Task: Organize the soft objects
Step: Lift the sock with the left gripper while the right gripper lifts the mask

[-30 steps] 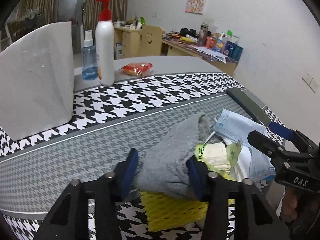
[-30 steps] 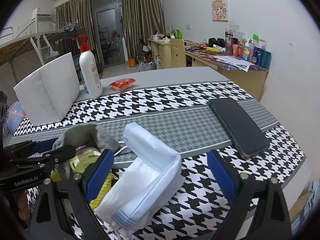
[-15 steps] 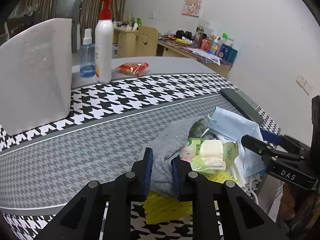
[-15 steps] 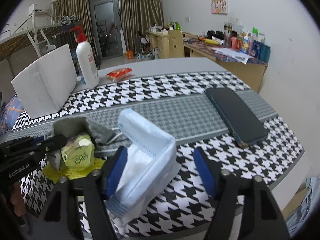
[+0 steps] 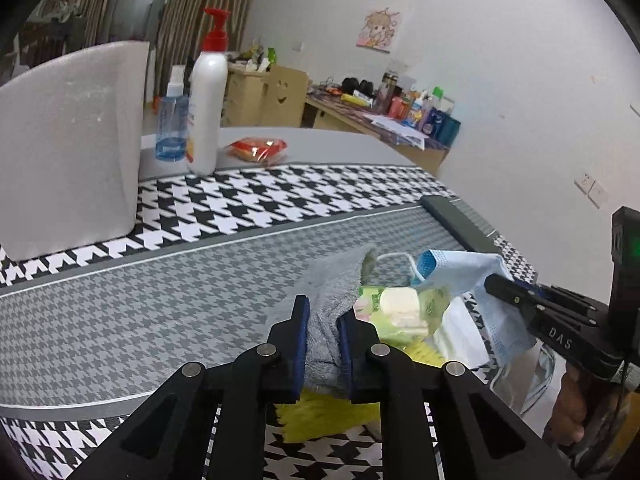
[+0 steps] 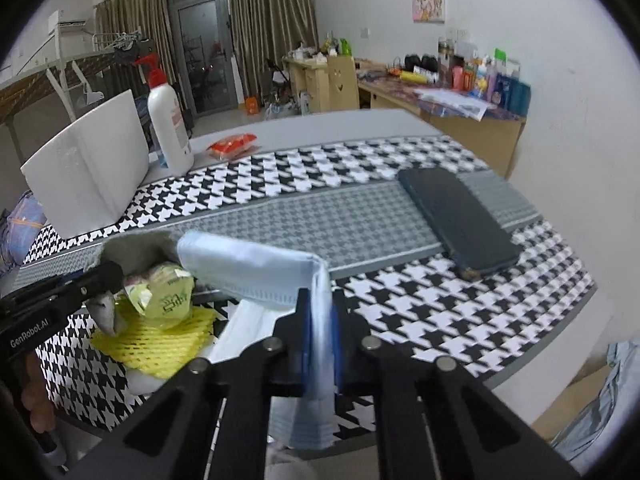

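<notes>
My left gripper (image 5: 323, 316) is closing and its pads pinch a grey cloth (image 5: 336, 280) at the near end of a small pile. Beside the cloth lies a green tissue pack (image 5: 396, 308) on a yellow foam net (image 5: 328, 416). My right gripper (image 6: 320, 308) is closing too, its pads pressed on a fold of a blue face mask (image 6: 248, 268), which arches up over the pile. In the right wrist view the grey cloth (image 6: 136, 246), tissue pack (image 6: 168, 296) and yellow net (image 6: 160, 336) sit to the left, with the left gripper (image 6: 108, 276) over them.
A dark phone (image 6: 456, 220) lies on the houndstooth tablecloth (image 6: 360, 220) to the right. A white foam block (image 6: 88, 164), a pump bottle (image 6: 168, 124), a blue spray bottle (image 5: 172, 128) and a red packet (image 6: 232, 146) stand at the back. The table edge runs close on the right.
Both grippers went from wide open to shut, the left on the grey cloth, the right on the blue mask. The mask's fold now stands lifted off the table.
</notes>
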The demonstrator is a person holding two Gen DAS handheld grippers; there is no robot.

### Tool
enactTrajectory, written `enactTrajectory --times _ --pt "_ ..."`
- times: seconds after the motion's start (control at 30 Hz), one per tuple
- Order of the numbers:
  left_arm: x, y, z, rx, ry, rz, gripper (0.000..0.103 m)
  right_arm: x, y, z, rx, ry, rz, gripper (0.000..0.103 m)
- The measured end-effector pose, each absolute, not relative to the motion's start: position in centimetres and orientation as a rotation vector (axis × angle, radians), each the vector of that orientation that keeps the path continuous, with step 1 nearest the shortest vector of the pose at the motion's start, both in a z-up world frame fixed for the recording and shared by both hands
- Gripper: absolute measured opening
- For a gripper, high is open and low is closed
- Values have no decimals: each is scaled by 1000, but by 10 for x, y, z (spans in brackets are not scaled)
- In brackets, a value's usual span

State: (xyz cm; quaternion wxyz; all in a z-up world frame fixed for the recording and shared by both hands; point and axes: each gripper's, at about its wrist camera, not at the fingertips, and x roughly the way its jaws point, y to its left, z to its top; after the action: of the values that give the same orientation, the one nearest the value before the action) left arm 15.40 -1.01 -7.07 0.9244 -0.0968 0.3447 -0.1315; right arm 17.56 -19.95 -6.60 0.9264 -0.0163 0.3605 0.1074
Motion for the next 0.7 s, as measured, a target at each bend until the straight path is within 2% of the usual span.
enactTrajectory --times 0.7 --pt "127 6 -27 -179 559 -193 14 160 -196 -16 -6 566 213 10"
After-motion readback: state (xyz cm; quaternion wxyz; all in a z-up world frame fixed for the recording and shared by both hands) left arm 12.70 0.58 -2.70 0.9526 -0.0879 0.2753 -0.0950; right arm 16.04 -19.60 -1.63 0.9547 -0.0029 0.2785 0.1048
